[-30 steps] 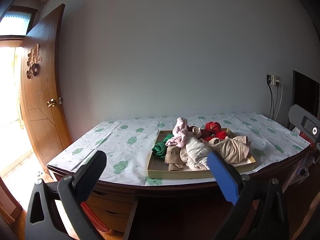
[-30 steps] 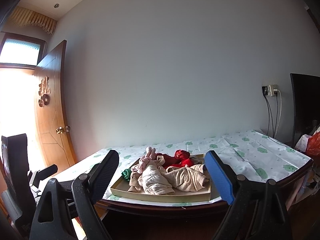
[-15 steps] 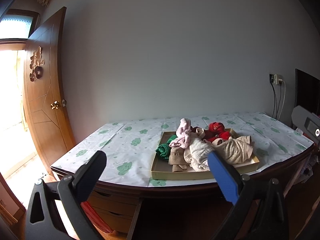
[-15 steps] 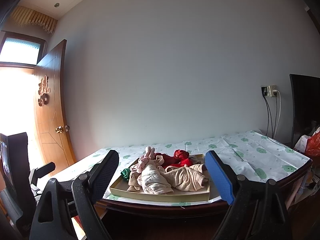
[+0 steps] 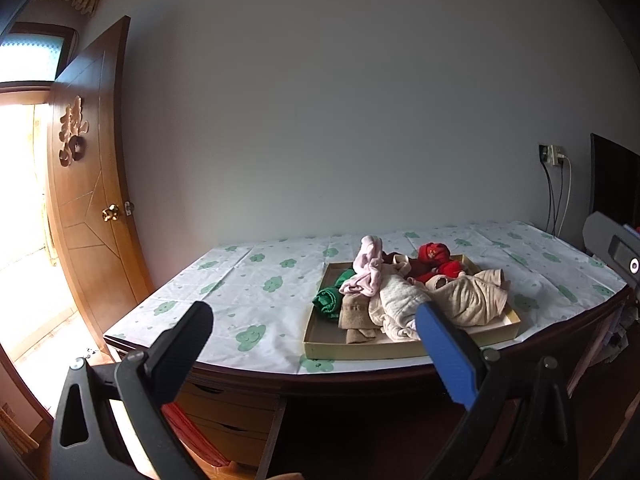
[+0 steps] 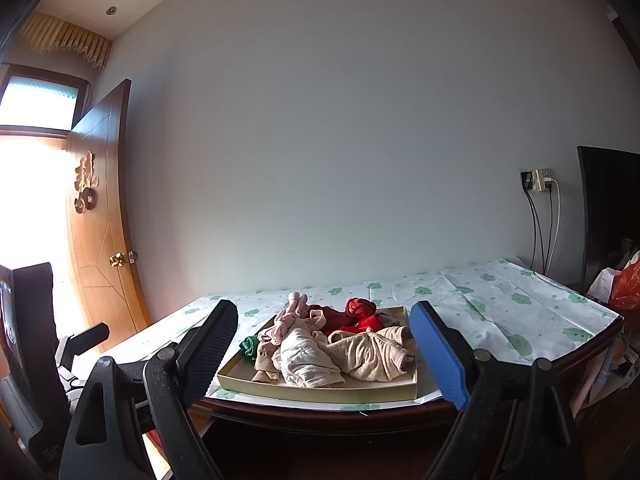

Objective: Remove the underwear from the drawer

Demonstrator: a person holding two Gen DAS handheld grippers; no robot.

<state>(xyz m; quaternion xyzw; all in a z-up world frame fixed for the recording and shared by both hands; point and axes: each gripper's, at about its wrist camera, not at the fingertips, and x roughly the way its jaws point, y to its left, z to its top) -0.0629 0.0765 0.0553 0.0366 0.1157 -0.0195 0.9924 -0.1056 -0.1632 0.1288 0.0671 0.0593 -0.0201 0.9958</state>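
The left tool [image 5: 312, 340] is wide open and holds nothing. The right tool [image 6: 324, 344] is wide open too, with nothing between its fingers. Each tool has one black finger and one blue finger. Both tools hang in the air in front of the desk [image 5: 256, 280] and touch nothing.

The desk has a white cloth [image 6: 500, 304] with green cloud shapes on it. A flat yellow drawer [image 5: 400, 350] sits on top of the desk, close to the front edge and nearer the right end. The underwear [image 5: 404, 292] lies in a messy pile inside the drawer. A green piece [image 5: 328, 302] is at the left side of the drawer. A pink piece [image 5: 368, 268] sticks up near the back. Red pieces [image 5: 438, 258] lie at the back right. Tan and cream pieces [image 6: 360, 352] fill the middle and front.

A brown door [image 5: 86, 184] stands open to the left of the desk, with bright light beside it. A wall plug [image 6: 538, 180] with wires hangs above the right back corner of the desk. A black chair [image 6: 28, 340] shows at the left in the right tool's view.
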